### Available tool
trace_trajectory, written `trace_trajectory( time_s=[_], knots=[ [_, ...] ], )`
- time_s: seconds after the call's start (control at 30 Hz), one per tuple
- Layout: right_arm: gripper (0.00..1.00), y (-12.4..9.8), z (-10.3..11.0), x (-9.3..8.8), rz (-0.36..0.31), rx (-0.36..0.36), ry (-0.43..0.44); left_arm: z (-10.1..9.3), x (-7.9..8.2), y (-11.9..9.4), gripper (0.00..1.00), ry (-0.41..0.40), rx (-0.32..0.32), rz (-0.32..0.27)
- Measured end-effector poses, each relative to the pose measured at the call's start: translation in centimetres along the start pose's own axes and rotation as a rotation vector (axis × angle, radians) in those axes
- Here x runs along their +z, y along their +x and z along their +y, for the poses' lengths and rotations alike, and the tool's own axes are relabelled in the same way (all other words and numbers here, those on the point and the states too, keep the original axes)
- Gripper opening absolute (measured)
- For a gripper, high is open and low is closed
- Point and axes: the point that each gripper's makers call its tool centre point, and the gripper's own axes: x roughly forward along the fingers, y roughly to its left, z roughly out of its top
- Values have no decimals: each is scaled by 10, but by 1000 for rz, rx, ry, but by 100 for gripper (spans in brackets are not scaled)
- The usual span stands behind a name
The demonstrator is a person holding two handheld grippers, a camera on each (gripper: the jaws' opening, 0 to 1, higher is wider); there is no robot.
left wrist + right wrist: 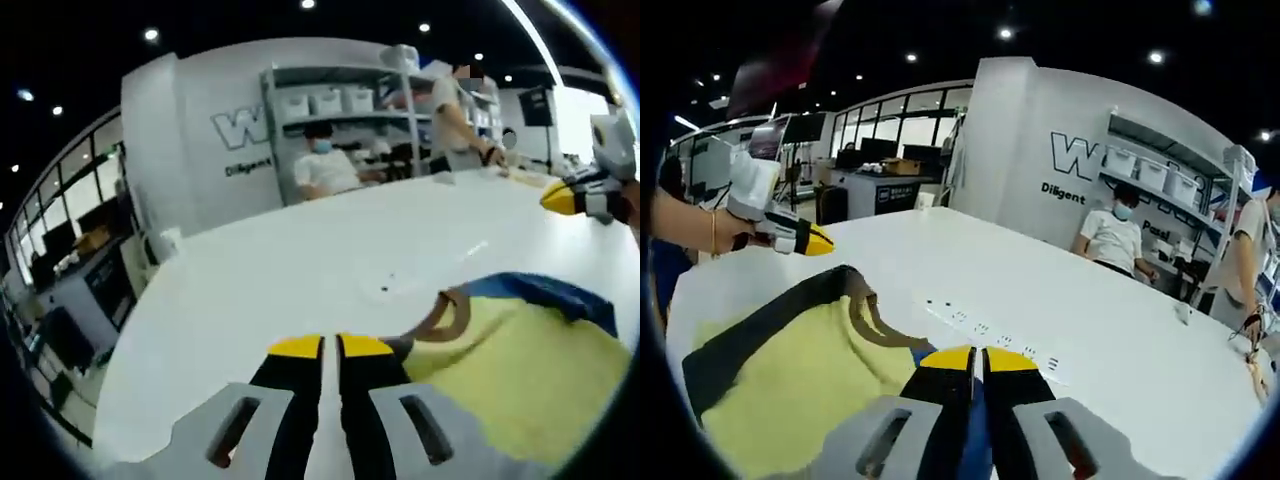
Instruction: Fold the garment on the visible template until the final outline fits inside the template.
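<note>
A yellow garment (520,375) is spread on a white table (300,270), with shelving (330,105) seen behind. Both grippers, left (331,347) and right (978,360), are closed; what they pinch cannot be told.

Landmark: white partition wall (1040,150) bearing large lettering.
Shelving: grey rack (330,110) just beside the wall, holding white bins (325,100).
Table: large white top (300,270) in front of the wall.
Persons: one seated (325,165) below the rack; one standing (455,115) beside it.
Windows: dark-framed glazing (895,110) beyond the wall's edge.
Ceiling: black, with round spotlights (1005,33).
Desks: dark units with monitors (875,150) under the windows.
</note>
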Motion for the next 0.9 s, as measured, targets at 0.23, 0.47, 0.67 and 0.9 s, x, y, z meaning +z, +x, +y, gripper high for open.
trace_trajectory(
  time_s=[0.23,0.47,0.67,0.9],
  knots=[
    [0,-11,-6,-8,13,-2,6,-2,5,-7,5,-8,-14,4],
    [0,-28,-5,-27,40,-3,34,-20,4,-28,12,-14,-65,7],
    [5,-46,-2,-47,95,0,88,-22,9,-44,30,-12,-86,2],
    [15,-59,1,-62,111,-7,127,-34,8,-65,41,-10,-109,4]
  ],
)
